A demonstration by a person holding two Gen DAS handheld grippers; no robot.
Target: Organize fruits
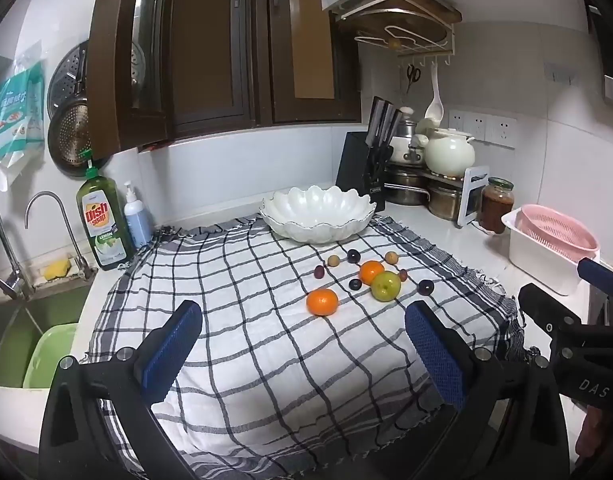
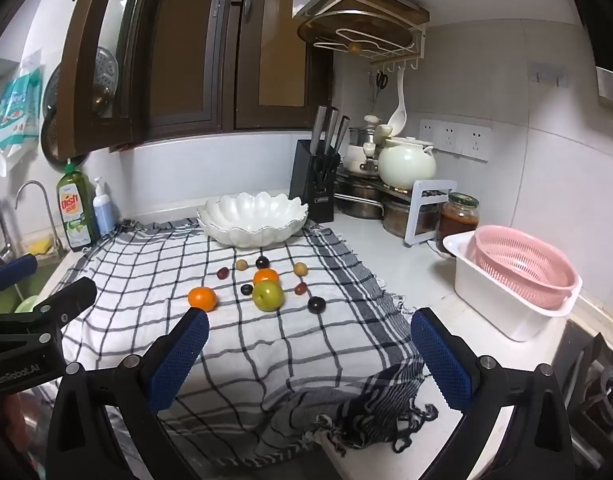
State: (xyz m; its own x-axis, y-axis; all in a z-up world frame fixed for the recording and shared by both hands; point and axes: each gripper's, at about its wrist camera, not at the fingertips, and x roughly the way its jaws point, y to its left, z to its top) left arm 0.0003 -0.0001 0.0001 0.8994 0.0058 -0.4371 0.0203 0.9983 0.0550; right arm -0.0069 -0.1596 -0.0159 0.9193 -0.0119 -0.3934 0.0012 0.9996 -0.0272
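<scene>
A white scalloped bowl [image 1: 317, 214] [image 2: 253, 218] stands empty at the back of a checked cloth [image 1: 246, 320] [image 2: 242, 332]. In front of it lie two oranges [image 1: 322, 302] [image 2: 202, 298], a green apple [image 1: 385, 286] [image 2: 268, 295] and several small dark and tan fruits [image 1: 425, 287] [image 2: 316, 304]. My left gripper [image 1: 302, 320] is open and empty, above the cloth's near half, short of the fruit. My right gripper [image 2: 310, 332] is open and empty, also short of the fruit. Each gripper shows at the edge of the other's view.
A knife block [image 1: 364, 168] [image 2: 316, 184], pots and a jar [image 2: 458, 216] stand at the back right. A pink colander in a white tub [image 1: 554, 240] [image 2: 518, 276] is at the right. Dish soap [image 1: 102, 224] and a sink [image 1: 22, 320] are at the left.
</scene>
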